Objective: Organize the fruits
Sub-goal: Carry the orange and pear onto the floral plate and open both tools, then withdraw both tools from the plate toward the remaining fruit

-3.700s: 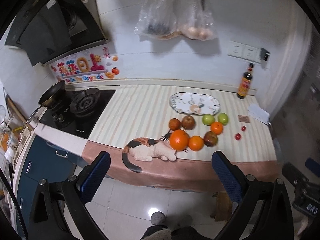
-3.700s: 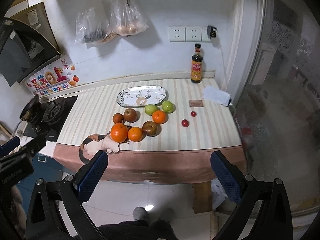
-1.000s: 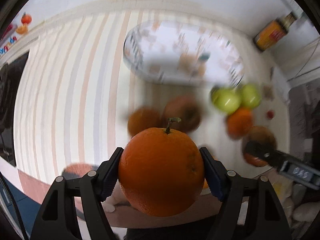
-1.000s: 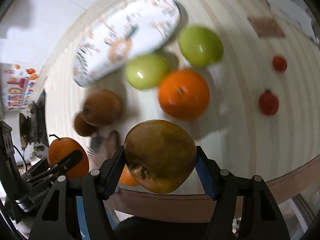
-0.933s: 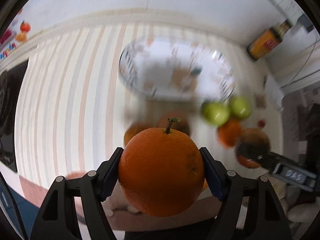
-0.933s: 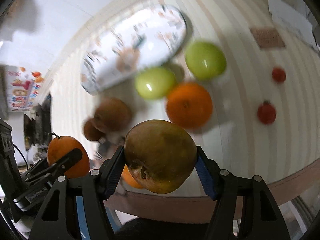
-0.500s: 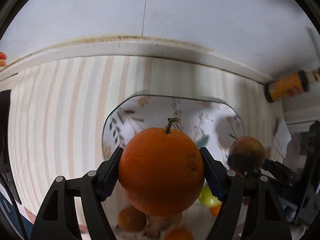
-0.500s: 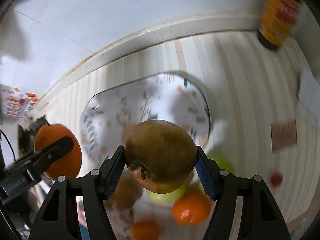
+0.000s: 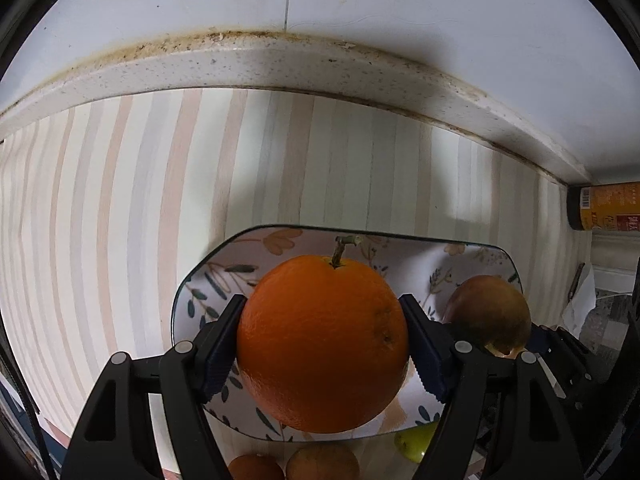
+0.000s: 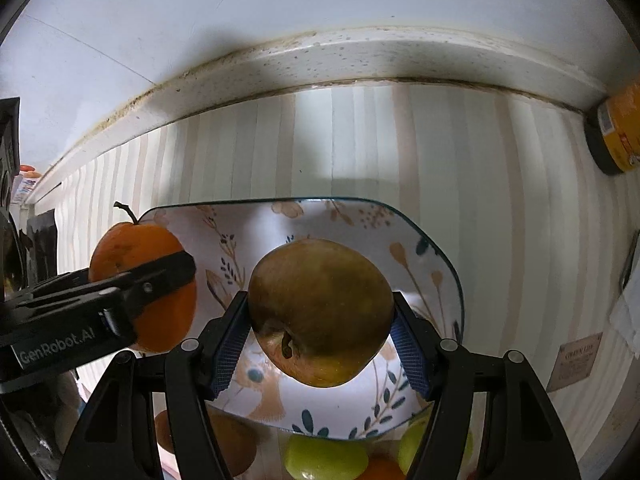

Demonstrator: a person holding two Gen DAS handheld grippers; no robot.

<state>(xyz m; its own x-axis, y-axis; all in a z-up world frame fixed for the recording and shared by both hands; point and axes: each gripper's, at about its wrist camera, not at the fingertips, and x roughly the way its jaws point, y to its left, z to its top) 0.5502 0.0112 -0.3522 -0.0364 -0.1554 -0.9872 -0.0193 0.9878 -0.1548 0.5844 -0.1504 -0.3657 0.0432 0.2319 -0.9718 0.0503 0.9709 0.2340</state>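
My left gripper (image 9: 322, 344) is shut on a large orange (image 9: 322, 340) with a stem and holds it over the left part of the floral oval plate (image 9: 472, 256). My right gripper (image 10: 320, 320) is shut on a brownish-green apple (image 10: 320, 308) and holds it over the middle of the same plate (image 10: 360, 216). The orange (image 10: 136, 248) and the left gripper also show at the left of the right wrist view. The apple (image 9: 486, 312) shows at the right of the left wrist view. I cannot tell whether either fruit touches the plate.
Below the plate lie green apples (image 10: 324, 458), brown fruits (image 9: 322, 462) and an orange (image 10: 376, 470) on the striped counter (image 9: 120, 200). A sauce bottle (image 9: 608, 206) stands at the back right by the wall ledge (image 9: 280, 64). A small brown card (image 10: 574, 360) lies at the right.
Both grippers have moved forward from the loose fruit to above the plate, each still holding its fruit. The plate now fills the lower middle of both views.
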